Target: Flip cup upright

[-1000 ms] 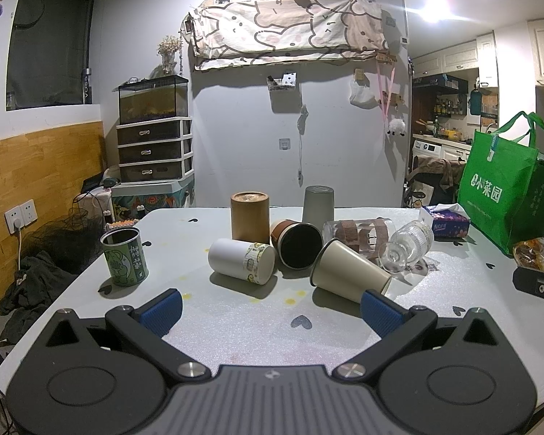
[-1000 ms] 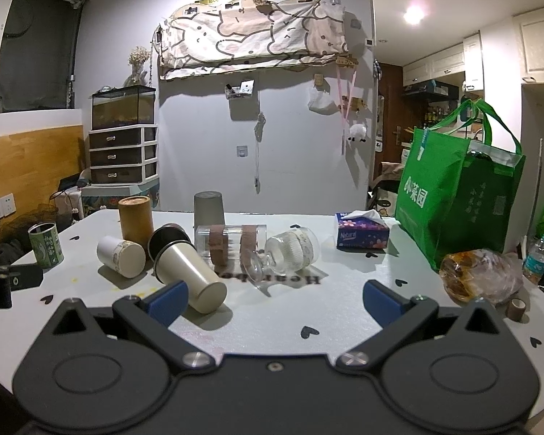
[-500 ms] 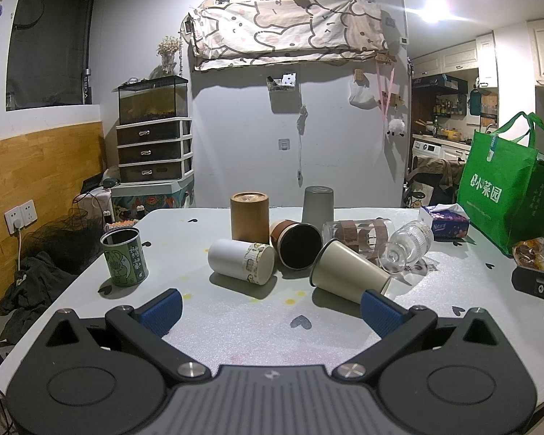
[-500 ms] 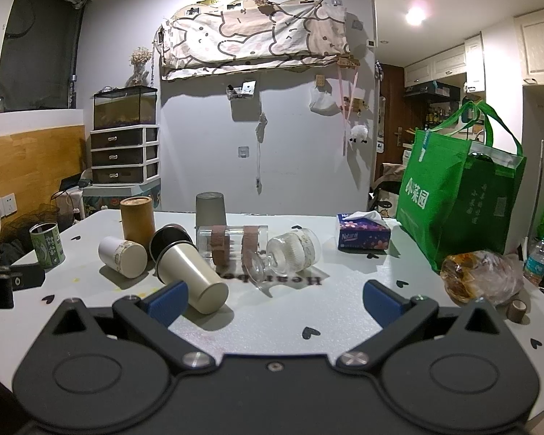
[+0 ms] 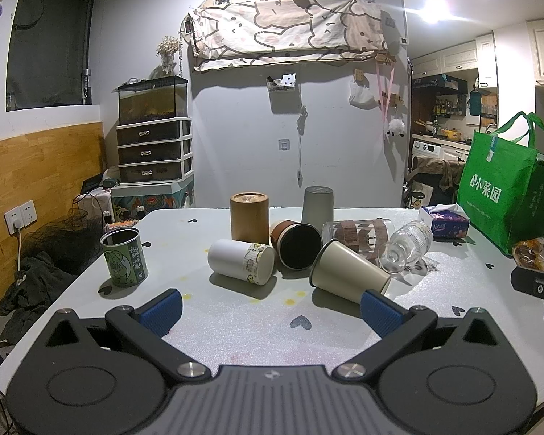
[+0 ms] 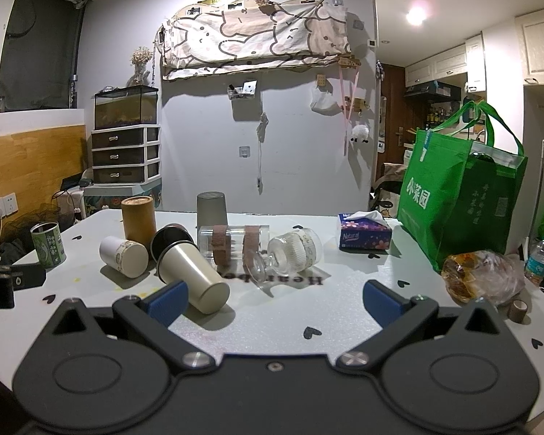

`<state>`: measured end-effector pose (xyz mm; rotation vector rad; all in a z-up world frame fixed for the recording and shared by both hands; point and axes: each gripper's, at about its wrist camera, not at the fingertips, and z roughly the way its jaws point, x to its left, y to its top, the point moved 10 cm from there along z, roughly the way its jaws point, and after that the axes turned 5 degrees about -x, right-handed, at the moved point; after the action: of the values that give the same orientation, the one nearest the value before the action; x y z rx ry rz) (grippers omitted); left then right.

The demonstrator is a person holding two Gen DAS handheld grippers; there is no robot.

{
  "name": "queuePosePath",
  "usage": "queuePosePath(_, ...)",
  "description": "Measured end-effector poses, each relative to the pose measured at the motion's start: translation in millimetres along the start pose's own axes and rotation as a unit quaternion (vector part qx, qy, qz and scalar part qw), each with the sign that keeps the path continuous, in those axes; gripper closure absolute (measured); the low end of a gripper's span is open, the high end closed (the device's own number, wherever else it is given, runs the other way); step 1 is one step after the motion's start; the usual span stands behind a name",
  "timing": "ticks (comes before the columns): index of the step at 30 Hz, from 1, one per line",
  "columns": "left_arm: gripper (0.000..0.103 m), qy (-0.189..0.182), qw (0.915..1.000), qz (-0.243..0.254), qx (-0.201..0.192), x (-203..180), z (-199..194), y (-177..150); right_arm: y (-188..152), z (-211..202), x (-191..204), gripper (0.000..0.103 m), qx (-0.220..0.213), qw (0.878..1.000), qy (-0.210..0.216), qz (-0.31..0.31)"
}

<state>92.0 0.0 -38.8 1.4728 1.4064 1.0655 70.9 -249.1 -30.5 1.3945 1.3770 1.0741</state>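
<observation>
Several cups lie on their sides in the middle of the white table (image 5: 235,326): a beige cup (image 5: 348,272), a white cup (image 5: 241,261), a brown cup with a black inside (image 5: 295,244), a clear tumbler with brown bands (image 5: 359,230) and a ribbed glass (image 5: 409,246). A grey cup (image 5: 317,204) stands upside down behind them. My left gripper (image 5: 270,311) is open and empty, short of the cups. My right gripper (image 6: 275,301) is open and empty; the beige cup (image 6: 194,272) lies just beyond its left finger, the ribbed glass (image 6: 290,255) ahead.
A brown canister (image 5: 249,215) and a green tin (image 5: 124,257) stand upright at the left. A tissue box (image 6: 362,232), a green bag (image 6: 460,188), a wrapped bread bag (image 6: 486,275) and a small brown cap (image 6: 518,310) sit at the right.
The right wrist view has shifted slightly closer to the cups. The left gripper has not moved.
</observation>
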Motion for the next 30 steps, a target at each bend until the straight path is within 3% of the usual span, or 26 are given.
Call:
queuePosePath(17,0.0,-0.001,1.0,-0.002,0.002,-1.1,0.2,0.4,3.0,4.6,9.0,0.0,0.003,1.0,0.016,-0.002)
queuePosePath(23,0.0,-0.003,1.0,-0.002,0.003,0.3,-0.5,-5.5,9.8,41.5,15.0,0.0,0.013,0.999,0.043,-0.017)
queuePosePath(28,0.0,-0.006,1.0,-0.006,0.002,5.2,3.6,-9.3,13.0,82.2,37.5,0.0,0.016,0.994,0.106,-0.036)
queuePosePath(30,0.0,-0.007,0.9999,-0.009,0.003,7.7,3.5,-13.2,16.6,101.6,48.2,0.005,0.015,0.992,0.117,-0.046)
